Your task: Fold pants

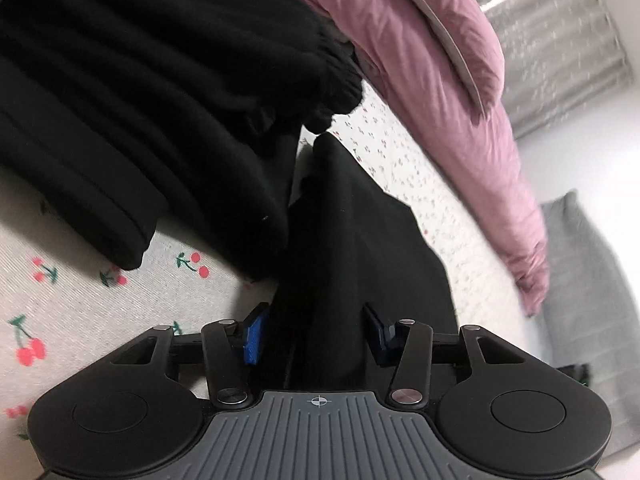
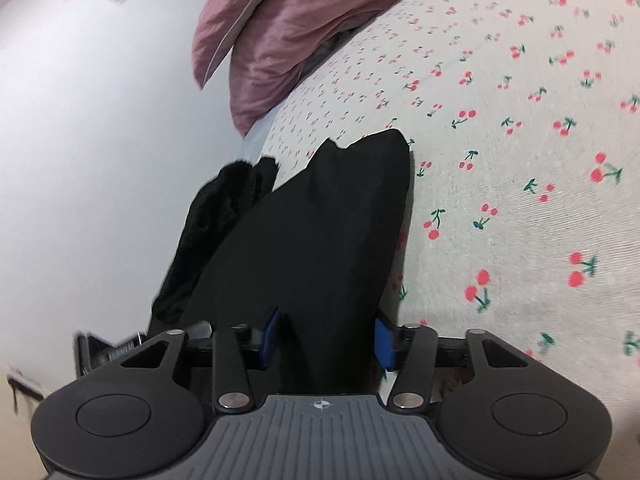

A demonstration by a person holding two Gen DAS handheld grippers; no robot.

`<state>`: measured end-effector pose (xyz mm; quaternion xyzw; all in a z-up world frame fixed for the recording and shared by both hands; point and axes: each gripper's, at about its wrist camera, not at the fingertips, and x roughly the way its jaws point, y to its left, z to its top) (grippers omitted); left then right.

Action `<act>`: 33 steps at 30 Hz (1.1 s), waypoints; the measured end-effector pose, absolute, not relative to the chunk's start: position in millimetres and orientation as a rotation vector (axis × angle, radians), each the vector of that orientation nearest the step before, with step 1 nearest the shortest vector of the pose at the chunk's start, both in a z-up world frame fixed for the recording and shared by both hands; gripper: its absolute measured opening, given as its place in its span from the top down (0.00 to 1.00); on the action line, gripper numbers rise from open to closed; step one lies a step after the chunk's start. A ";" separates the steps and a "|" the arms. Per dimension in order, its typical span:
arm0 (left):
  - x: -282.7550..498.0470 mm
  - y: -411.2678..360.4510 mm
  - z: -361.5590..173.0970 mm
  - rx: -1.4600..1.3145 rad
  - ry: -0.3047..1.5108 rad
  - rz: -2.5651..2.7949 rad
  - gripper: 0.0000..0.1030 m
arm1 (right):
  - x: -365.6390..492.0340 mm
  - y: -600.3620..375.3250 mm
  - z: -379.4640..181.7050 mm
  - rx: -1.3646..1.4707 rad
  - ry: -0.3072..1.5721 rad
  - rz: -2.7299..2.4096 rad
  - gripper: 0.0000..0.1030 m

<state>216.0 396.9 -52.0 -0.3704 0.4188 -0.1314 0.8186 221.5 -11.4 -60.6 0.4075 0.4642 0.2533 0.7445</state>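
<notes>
The black pants (image 1: 352,240) lie on a cherry-print bed sheet (image 1: 80,292). In the left wrist view, black fabric runs up between the blue pads of my left gripper (image 1: 316,336), which is shut on it. A ribbed elastic part of the pants (image 1: 332,84) bunches at the top. In the right wrist view, my right gripper (image 2: 326,340) is shut on another part of the pants (image 2: 320,232), and the fabric stands up from the sheet (image 2: 520,160) in a raised fold. A ribbed black part (image 2: 216,208) hangs to the left.
A pink duvet (image 1: 420,60) is heaped at the back of the bed; it also shows in the right wrist view (image 2: 280,28). A grey cushion (image 1: 588,280) lies beyond the bed edge. A white wall (image 2: 80,160) borders the bed on the left.
</notes>
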 end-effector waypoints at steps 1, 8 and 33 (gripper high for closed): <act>217.0 399.5 -54.5 -0.818 0.885 -0.281 0.58 | 222.0 -11.0 -63.2 0.910 1.016 0.547 0.67; 205.1 390.7 -53.7 -0.902 0.834 -0.272 0.82 | 213.3 -29.8 -53.3 0.954 0.988 0.512 0.86; 293.5 108.0 -41.8 -0.724 0.920 -0.514 0.83 | 176.5 -284.2 -44.3 0.967 0.809 0.161 0.87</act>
